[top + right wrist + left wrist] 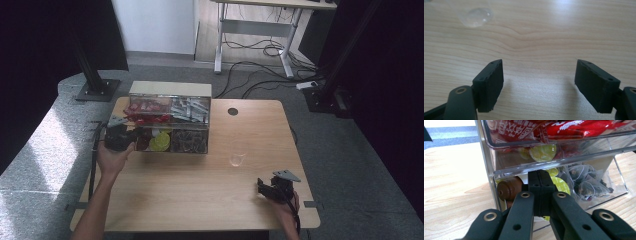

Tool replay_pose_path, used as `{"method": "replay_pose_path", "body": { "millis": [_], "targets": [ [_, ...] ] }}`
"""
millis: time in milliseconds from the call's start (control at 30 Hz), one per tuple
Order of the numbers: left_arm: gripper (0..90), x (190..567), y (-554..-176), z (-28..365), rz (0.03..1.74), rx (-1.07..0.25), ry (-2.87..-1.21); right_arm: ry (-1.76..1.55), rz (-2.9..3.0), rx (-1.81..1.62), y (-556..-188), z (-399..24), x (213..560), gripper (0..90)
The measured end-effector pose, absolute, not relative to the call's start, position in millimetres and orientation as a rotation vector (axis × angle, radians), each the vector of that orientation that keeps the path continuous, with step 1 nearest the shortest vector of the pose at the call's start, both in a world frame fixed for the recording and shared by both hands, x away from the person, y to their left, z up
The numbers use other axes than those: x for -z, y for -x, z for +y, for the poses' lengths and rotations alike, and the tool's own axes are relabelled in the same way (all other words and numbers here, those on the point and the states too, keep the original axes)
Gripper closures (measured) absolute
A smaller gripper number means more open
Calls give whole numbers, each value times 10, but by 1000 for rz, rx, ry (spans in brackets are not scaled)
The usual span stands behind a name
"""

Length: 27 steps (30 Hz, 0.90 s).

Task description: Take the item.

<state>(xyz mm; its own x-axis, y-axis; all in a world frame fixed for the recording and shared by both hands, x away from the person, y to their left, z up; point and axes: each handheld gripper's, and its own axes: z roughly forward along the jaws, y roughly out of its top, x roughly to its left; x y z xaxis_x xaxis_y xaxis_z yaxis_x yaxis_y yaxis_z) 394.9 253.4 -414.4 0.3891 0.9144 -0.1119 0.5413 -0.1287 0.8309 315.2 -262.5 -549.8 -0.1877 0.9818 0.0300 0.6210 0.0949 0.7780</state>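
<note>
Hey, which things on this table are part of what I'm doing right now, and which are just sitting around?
In use:
left gripper, shut, at the clear organizer's lower drawer
pods and tea bags inside

Probably idle:
clear cup
right gripper, open over bare table

The high view looks forward and down from above the person's side, taking in the whole table [200, 200], the floor beyond and a desk [260, 20] at the far wall; the left gripper view sits low and very close to the clear box [554, 165], facing into its lower front, with the box wall right at the jaws; the right gripper view hangs near the tabletop [536, 37], tilted down, facing what is probably the glass [475, 17], blurred at its top edge; box [170, 120] and glass [237, 152] both show from above too.
</note>
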Motion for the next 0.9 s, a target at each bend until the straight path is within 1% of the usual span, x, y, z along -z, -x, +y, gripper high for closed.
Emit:
{"method": "replay_pose_path", "body": {
  "millis": [200,233,533,567,900],
  "targets": [
    [900,4130,-3955,2530,1265,-552,-1808,-1552,1846,-991,-3106,-2602,5382,253],
    [900,4131,-3959,2532,1264,-550,-1807,-1524,1835,-1015,-3077,-2566,5318,265],
    [900,4158,-3967,2495,1258,-554,-1809,-1437,1833,-1063,-3001,-2407,5101,273],
    [900,4154,-3969,2486,1256,-556,-1814,-1403,1833,-1085,-2980,-2360,5025,282],
    [900,4157,-3970,2497,1259,-556,-1813,-1323,1846,-1220,-3019,-2140,4741,327]
  ]
}}
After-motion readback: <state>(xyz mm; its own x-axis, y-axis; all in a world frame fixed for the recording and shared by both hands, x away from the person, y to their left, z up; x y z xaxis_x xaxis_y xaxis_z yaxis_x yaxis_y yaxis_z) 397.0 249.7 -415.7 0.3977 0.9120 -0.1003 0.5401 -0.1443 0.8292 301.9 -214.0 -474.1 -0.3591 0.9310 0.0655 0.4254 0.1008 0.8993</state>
